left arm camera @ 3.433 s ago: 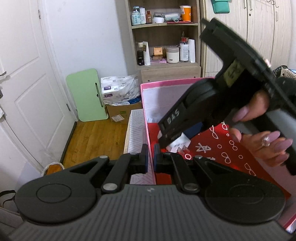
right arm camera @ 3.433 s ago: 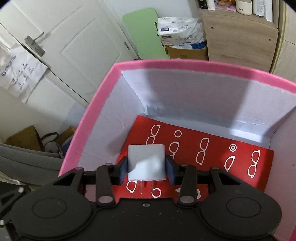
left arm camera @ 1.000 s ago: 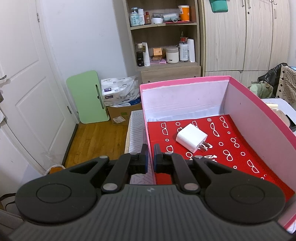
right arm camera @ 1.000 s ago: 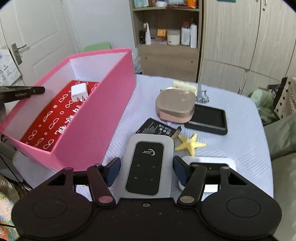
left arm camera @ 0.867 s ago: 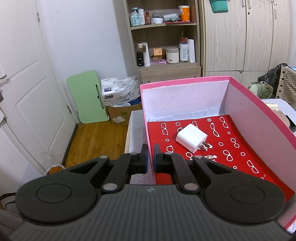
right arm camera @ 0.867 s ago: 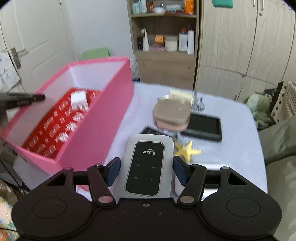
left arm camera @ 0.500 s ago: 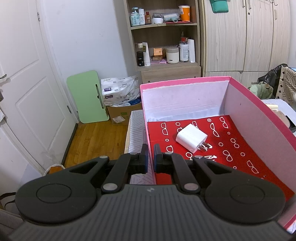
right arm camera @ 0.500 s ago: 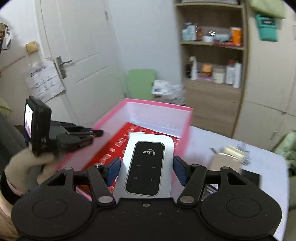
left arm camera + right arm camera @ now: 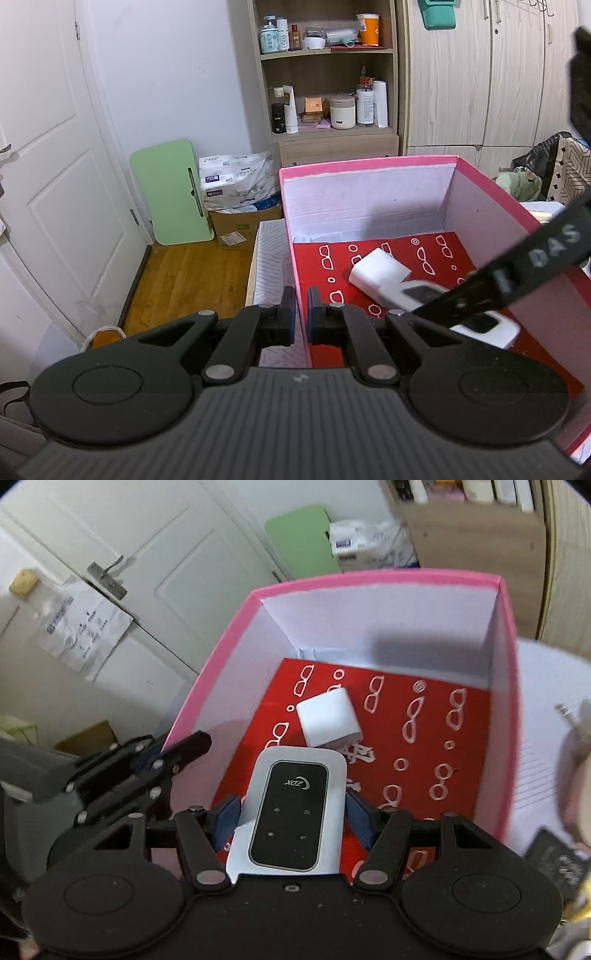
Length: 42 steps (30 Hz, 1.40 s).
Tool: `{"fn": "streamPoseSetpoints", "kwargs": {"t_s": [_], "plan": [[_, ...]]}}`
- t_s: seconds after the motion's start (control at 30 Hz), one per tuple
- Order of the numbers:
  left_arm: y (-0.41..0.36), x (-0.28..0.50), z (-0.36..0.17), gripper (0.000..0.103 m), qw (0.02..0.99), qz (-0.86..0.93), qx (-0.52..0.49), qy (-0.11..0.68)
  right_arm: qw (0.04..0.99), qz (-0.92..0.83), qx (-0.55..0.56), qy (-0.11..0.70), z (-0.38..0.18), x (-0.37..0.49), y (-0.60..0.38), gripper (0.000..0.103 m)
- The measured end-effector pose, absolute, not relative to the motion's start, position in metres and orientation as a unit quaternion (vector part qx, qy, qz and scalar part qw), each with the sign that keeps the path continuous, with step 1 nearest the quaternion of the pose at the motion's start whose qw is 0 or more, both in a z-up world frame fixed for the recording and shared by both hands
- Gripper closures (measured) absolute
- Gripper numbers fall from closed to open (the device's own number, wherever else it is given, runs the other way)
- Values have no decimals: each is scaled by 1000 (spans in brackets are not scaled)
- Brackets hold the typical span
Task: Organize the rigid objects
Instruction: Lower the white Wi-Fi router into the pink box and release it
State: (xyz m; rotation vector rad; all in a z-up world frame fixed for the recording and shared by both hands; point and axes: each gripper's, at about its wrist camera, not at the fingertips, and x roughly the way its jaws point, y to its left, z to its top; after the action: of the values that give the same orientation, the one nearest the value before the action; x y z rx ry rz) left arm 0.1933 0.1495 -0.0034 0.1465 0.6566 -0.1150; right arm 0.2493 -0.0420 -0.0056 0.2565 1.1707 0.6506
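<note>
Left wrist view: the left gripper (image 9: 301, 317) was clenched on the near wall of the pink box (image 9: 369, 162), steadying it, while the right gripper (image 9: 436, 314) entered from the right with the white pocket router (image 9: 491, 328) beyond the left tongs' tips. Right wrist view: the right gripper (image 9: 291, 812) grasped the router (image 9: 291, 808) between its blue pads, above the red box floor, the white charger (image 9: 328, 718) just ahead of the tips. Placing step, judged; next calls for lowering short of the charger, then releasing.

The right claw (image 9: 458, 306) hides most of the white device (image 9: 491, 328).
</note>
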Motion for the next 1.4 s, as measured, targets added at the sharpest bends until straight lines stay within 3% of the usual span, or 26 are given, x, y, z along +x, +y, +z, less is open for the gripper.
{"fn": "streamPoseSetpoints", "kwargs": {"t_s": [0.17, 0.57, 0.77, 1.4], "plan": [[149, 193, -3, 98, 942, -55, 78, 322, 748, 293, 140, 579, -23, 265, -28, 35], [148, 192, -3, 98, 942, -54, 80, 322, 821, 329, 123, 450, 58, 195, -83, 34], [149, 191, -3, 98, 942, -54, 79, 322, 827, 300, 145, 453, 71, 167, -139, 34], [147, 191, -2, 98, 941, -51, 92, 323, 831, 102, 167, 520, -21, 113, -271, 29]]}}
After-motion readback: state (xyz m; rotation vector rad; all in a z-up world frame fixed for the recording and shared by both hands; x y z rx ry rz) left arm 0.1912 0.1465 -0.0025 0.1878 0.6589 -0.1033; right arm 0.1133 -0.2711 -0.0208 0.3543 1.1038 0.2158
